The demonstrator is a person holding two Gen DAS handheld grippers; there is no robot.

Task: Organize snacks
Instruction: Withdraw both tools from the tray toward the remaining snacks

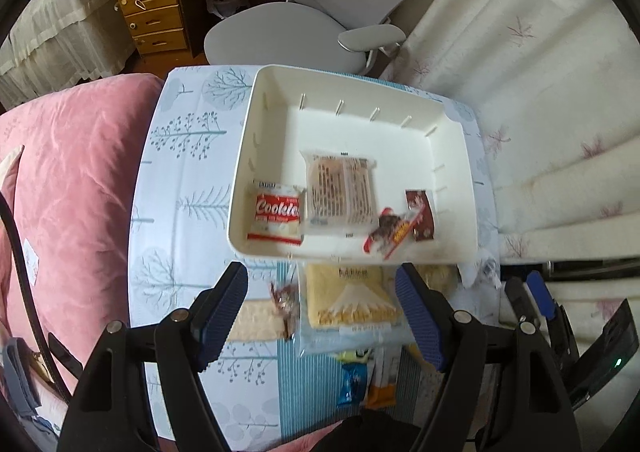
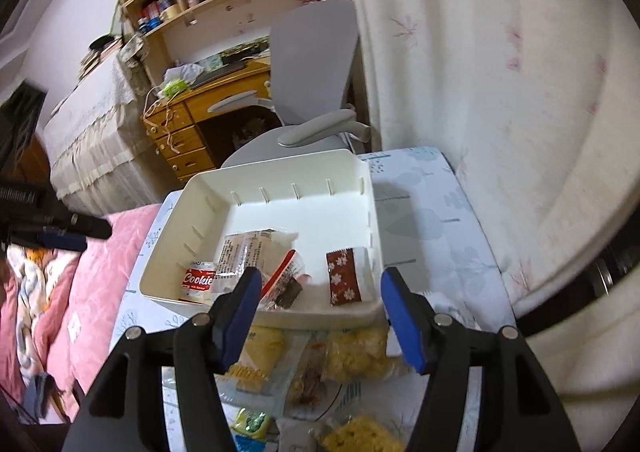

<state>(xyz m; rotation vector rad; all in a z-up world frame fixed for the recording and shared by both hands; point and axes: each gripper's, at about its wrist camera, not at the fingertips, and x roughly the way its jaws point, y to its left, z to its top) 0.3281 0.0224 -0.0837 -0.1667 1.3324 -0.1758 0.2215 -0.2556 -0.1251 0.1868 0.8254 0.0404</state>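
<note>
Left wrist: left tongs (image 1: 322,312) spread, empty; white bin (image 1: 280,80) ahead. Right tongs (image 2: 320,318) spread too, above blurry, probably yellow, packets (image 2: 356,356).

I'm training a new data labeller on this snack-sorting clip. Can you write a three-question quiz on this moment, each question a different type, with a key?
1. True or false: the white bin already holds the red Cookies packet.
2. Multiple choice: the yellow snack pack lies
A) inside the bin
B) on the table in front of the bin
C) between the right gripper's fingers
3. Fill in: both the left gripper and the right gripper are ____ and hold nothing.

Key: 1 true; 2 B; 3 open
</note>
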